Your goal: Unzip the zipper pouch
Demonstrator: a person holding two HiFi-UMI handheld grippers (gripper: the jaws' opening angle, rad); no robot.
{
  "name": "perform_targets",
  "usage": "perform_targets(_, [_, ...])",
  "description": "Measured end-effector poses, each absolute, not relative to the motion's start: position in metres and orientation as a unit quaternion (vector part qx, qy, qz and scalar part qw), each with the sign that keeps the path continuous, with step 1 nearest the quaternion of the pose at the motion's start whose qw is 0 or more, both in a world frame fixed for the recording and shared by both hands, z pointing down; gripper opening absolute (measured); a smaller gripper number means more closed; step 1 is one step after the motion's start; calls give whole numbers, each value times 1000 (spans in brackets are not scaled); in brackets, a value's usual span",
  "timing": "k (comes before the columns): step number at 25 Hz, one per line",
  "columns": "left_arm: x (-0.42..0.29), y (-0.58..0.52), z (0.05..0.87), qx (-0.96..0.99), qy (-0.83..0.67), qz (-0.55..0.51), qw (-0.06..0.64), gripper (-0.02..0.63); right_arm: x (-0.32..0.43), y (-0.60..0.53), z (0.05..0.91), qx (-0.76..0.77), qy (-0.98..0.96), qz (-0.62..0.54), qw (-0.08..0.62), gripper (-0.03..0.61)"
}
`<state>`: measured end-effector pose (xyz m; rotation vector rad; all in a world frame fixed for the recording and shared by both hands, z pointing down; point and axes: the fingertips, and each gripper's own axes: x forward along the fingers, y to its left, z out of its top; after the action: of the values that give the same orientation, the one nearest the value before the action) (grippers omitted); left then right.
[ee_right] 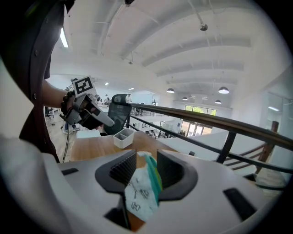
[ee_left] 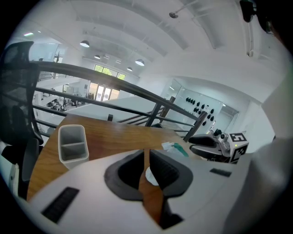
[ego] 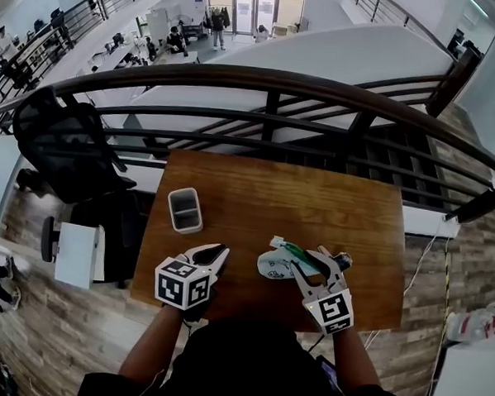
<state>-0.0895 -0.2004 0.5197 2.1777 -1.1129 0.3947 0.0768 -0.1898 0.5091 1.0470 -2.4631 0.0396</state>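
Note:
The zipper pouch (ego: 275, 264) is white with a green zipper edge and lies on the wooden table (ego: 272, 198) near its front. My right gripper (ego: 317, 264) stands over the pouch's right end. In the right gripper view the pouch (ee_right: 143, 194) rises between the jaws of my right gripper (ee_right: 146, 161); the jaws stand wider than it, with a gap beside the left pad. My left gripper (ego: 221, 251) is just left of the pouch, its jaws nearly together with nothing between them. The left gripper view shows only a thin slit at my left gripper (ee_left: 146, 157) and the pouch (ee_left: 175, 148) beyond.
A grey two-compartment holder (ego: 185, 210) stands on the table's left part, behind my left gripper. A dark metal railing (ego: 270, 82) runs along the table's far edge over a drop. A black office chair (ego: 64, 146) stands to the left of the table.

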Motion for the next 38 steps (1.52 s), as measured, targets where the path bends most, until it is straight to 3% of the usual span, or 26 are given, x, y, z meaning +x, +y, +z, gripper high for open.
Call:
perform_targets(11, [-95,-212,505,839,-445,115,292,31,80,-188,505,379,-898,23,222,121])
perform_targets(20, [-104,-224,448,863,-472,41,178,17,103,-201,453,430,-894,81,98,60])
perform_targets(26, [-121,-217,419,865,-486,-7,123,14,113,-195,436,452,-886,84,64,-5])
perform_targets(38, [-125,-208,407,871,-471,-36,135,14,106,-197,423,448,-889,82,37,-6])
